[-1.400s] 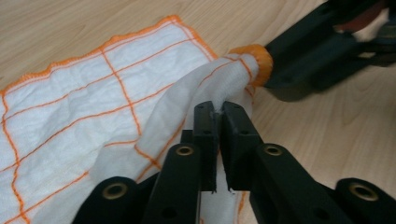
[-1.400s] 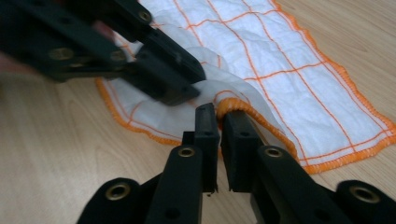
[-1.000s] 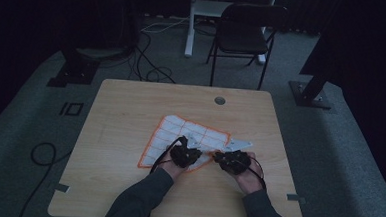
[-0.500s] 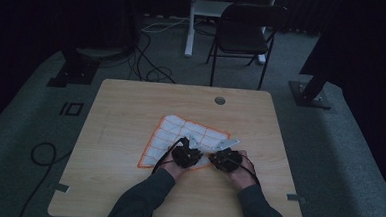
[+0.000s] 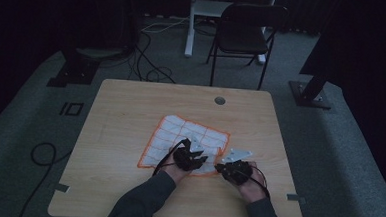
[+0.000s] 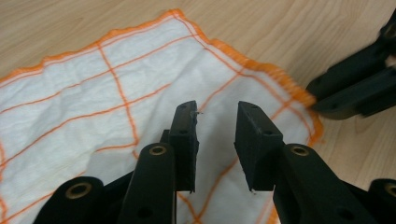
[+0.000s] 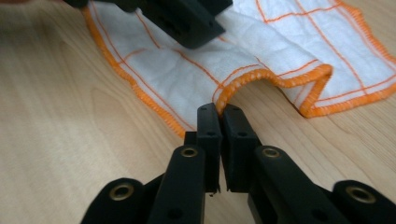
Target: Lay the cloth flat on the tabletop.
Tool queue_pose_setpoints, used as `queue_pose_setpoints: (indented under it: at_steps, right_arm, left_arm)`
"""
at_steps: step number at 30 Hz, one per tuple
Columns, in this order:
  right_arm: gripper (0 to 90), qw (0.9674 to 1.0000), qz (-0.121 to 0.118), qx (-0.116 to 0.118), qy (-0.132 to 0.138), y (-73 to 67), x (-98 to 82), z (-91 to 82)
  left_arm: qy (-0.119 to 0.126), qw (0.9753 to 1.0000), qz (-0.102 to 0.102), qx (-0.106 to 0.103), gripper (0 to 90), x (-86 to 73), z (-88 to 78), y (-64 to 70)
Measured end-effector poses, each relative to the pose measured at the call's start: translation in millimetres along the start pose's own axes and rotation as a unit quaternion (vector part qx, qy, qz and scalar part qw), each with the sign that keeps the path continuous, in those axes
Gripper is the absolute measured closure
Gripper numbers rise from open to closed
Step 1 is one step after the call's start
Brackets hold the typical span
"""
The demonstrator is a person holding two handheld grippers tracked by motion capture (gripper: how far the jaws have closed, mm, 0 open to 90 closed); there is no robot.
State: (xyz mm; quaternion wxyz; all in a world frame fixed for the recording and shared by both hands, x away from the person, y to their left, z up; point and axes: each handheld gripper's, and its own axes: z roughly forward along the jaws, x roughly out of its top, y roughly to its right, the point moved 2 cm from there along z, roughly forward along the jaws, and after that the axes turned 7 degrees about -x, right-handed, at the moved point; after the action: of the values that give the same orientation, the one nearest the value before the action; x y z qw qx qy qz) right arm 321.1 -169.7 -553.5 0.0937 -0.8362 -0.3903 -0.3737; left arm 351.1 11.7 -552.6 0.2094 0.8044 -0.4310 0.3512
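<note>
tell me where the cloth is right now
In the high view the orange-checked white cloth lies right of the table's centre, its near edge under the left gripper and pinched by the right gripper.

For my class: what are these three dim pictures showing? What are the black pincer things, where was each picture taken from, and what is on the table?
A person sits at a wooden table and holds a hand tool with two black jaws in each hand. The high view looks down from above; each of the other two comes from a small camera riding on one tool, looking along its jaws. On the table lies a white cloth with orange lines and hem. The left gripper hangs over the cloth; its jaws have just been opening and clamp nothing. The right gripper is shut on the cloth's orange edge, lifting it into a small arch.
</note>
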Motion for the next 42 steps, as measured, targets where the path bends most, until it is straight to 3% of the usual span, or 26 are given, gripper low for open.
queue_pose_setpoints:
  at_steps: [2, 4, 6, 9, 13, 20, 24, 25, 28, 30, 34, 35, 36, 39, 42]
  right_arm:
    - [74.8, 0.9997, 0.008, -0.001, 0.022, 3.3, -0.8, -11.4]
    - [73.0, 0.9993, 0.014, -0.01, 0.033, 7.7, 0.1, -16.0]
    - [73.0, 0.9992, 0.019, -0.015, 0.032, 9.9, 0.5, -16.5]
    - [73.2, 0.9983, 0.027, -0.044, 0.026, 17.9, 1.2, -11.1]
    - [74.2, 0.9972, 0.033, -0.064, 0.018, 23.5, 1.4, -2.2]
    - [77.3, 0.9942, 0.046, -0.096, 0.015, 34.0, 5.6, 12.1]
    - [77.3, 0.9938, 0.047, -0.099, 0.017, 35.6, 8.1, 14.1]
    - [77.3, 0.9938, 0.047, -0.099, 0.017, 35.6, 8.1, 14.1]
    - [77.0, 0.9938, 0.045, -0.1, 0.018, 34.9, 13.2, 17.8]
    - [76.8, 0.9937, 0.046, -0.1, 0.018, 34.5, 13.6, 18.3]
    - [74.0, 0.994, 0.042, -0.099, 0.019, 29.4, 16.4, 22.2]
    - [74.0, 0.994, 0.042, -0.099, 0.019, 29.4, 16.4, 22.2]
    - [74.0, 0.994, 0.042, -0.099, 0.021, 29.0, 17.3, 22.8]
    - [74.5, 0.9931, 0.054, -0.102, 0.023, 30.7, 21.0, 26.7]
    - [75.0, 0.9921, 0.063, -0.106, 0.019, 34.3, 24.3, 32.8]
  left_arm:
    - [-0.007, 1.0, 0.0, -0.005, 69.4, -2.2, 3.7, 1.7]
    - [-0.016, 0.9998, 0.003, -0.007, 69.3, -4.6, 6.8, 3.1]
    - [-0.023, 0.9997, 0.007, -0.008, 69.2, -6.5, 9.8, 4.5]
    - [-0.042, 0.999, 0.013, -0.012, 69.3, -12.6, 18.4, 9.6]
    - [-0.058, 0.998, 0.018, -0.016, 70.7, -17.5, 23.4, 13.2]
    - [-0.056, 0.9979, 0.012, -0.029, 76.7, -21.9, 20.5, 18.7]
    - [-0.057, 0.9977, 0.013, -0.034, 76.8, -23.6, 18.8, 22.1]
    - [-0.059, 0.997, 0.015, -0.049, 76.8, -26.6, 15.3, 26.5]
    - [-0.048, 0.9971, 0.013, -0.057, 76.5, -28.7, 7.9, 26.8]
    - [-0.039, 0.9978, 0.012, -0.052, 74.6, -28.7, 2.5, 25.6]
    - [-0.012, 0.9998, 0.0, -0.014, 72.8, -28.8, -28.1, 5.8]
    - [-0.012, 0.9998, 0.0, -0.014, 72.4, -28.8, -28.1, 5.8]
    - [-0.005, 0.9998, -0.015, 0.009, 72.4, -31.1, -39.9, -9.0]
    - [0.002, 0.998, -0.038, 0.05, 71.9, -37.4, -54.4, -34.7]
    - [0.002, 0.9943, -0.057, 0.089, 71.5, -45.1, -63.0, -60.8]
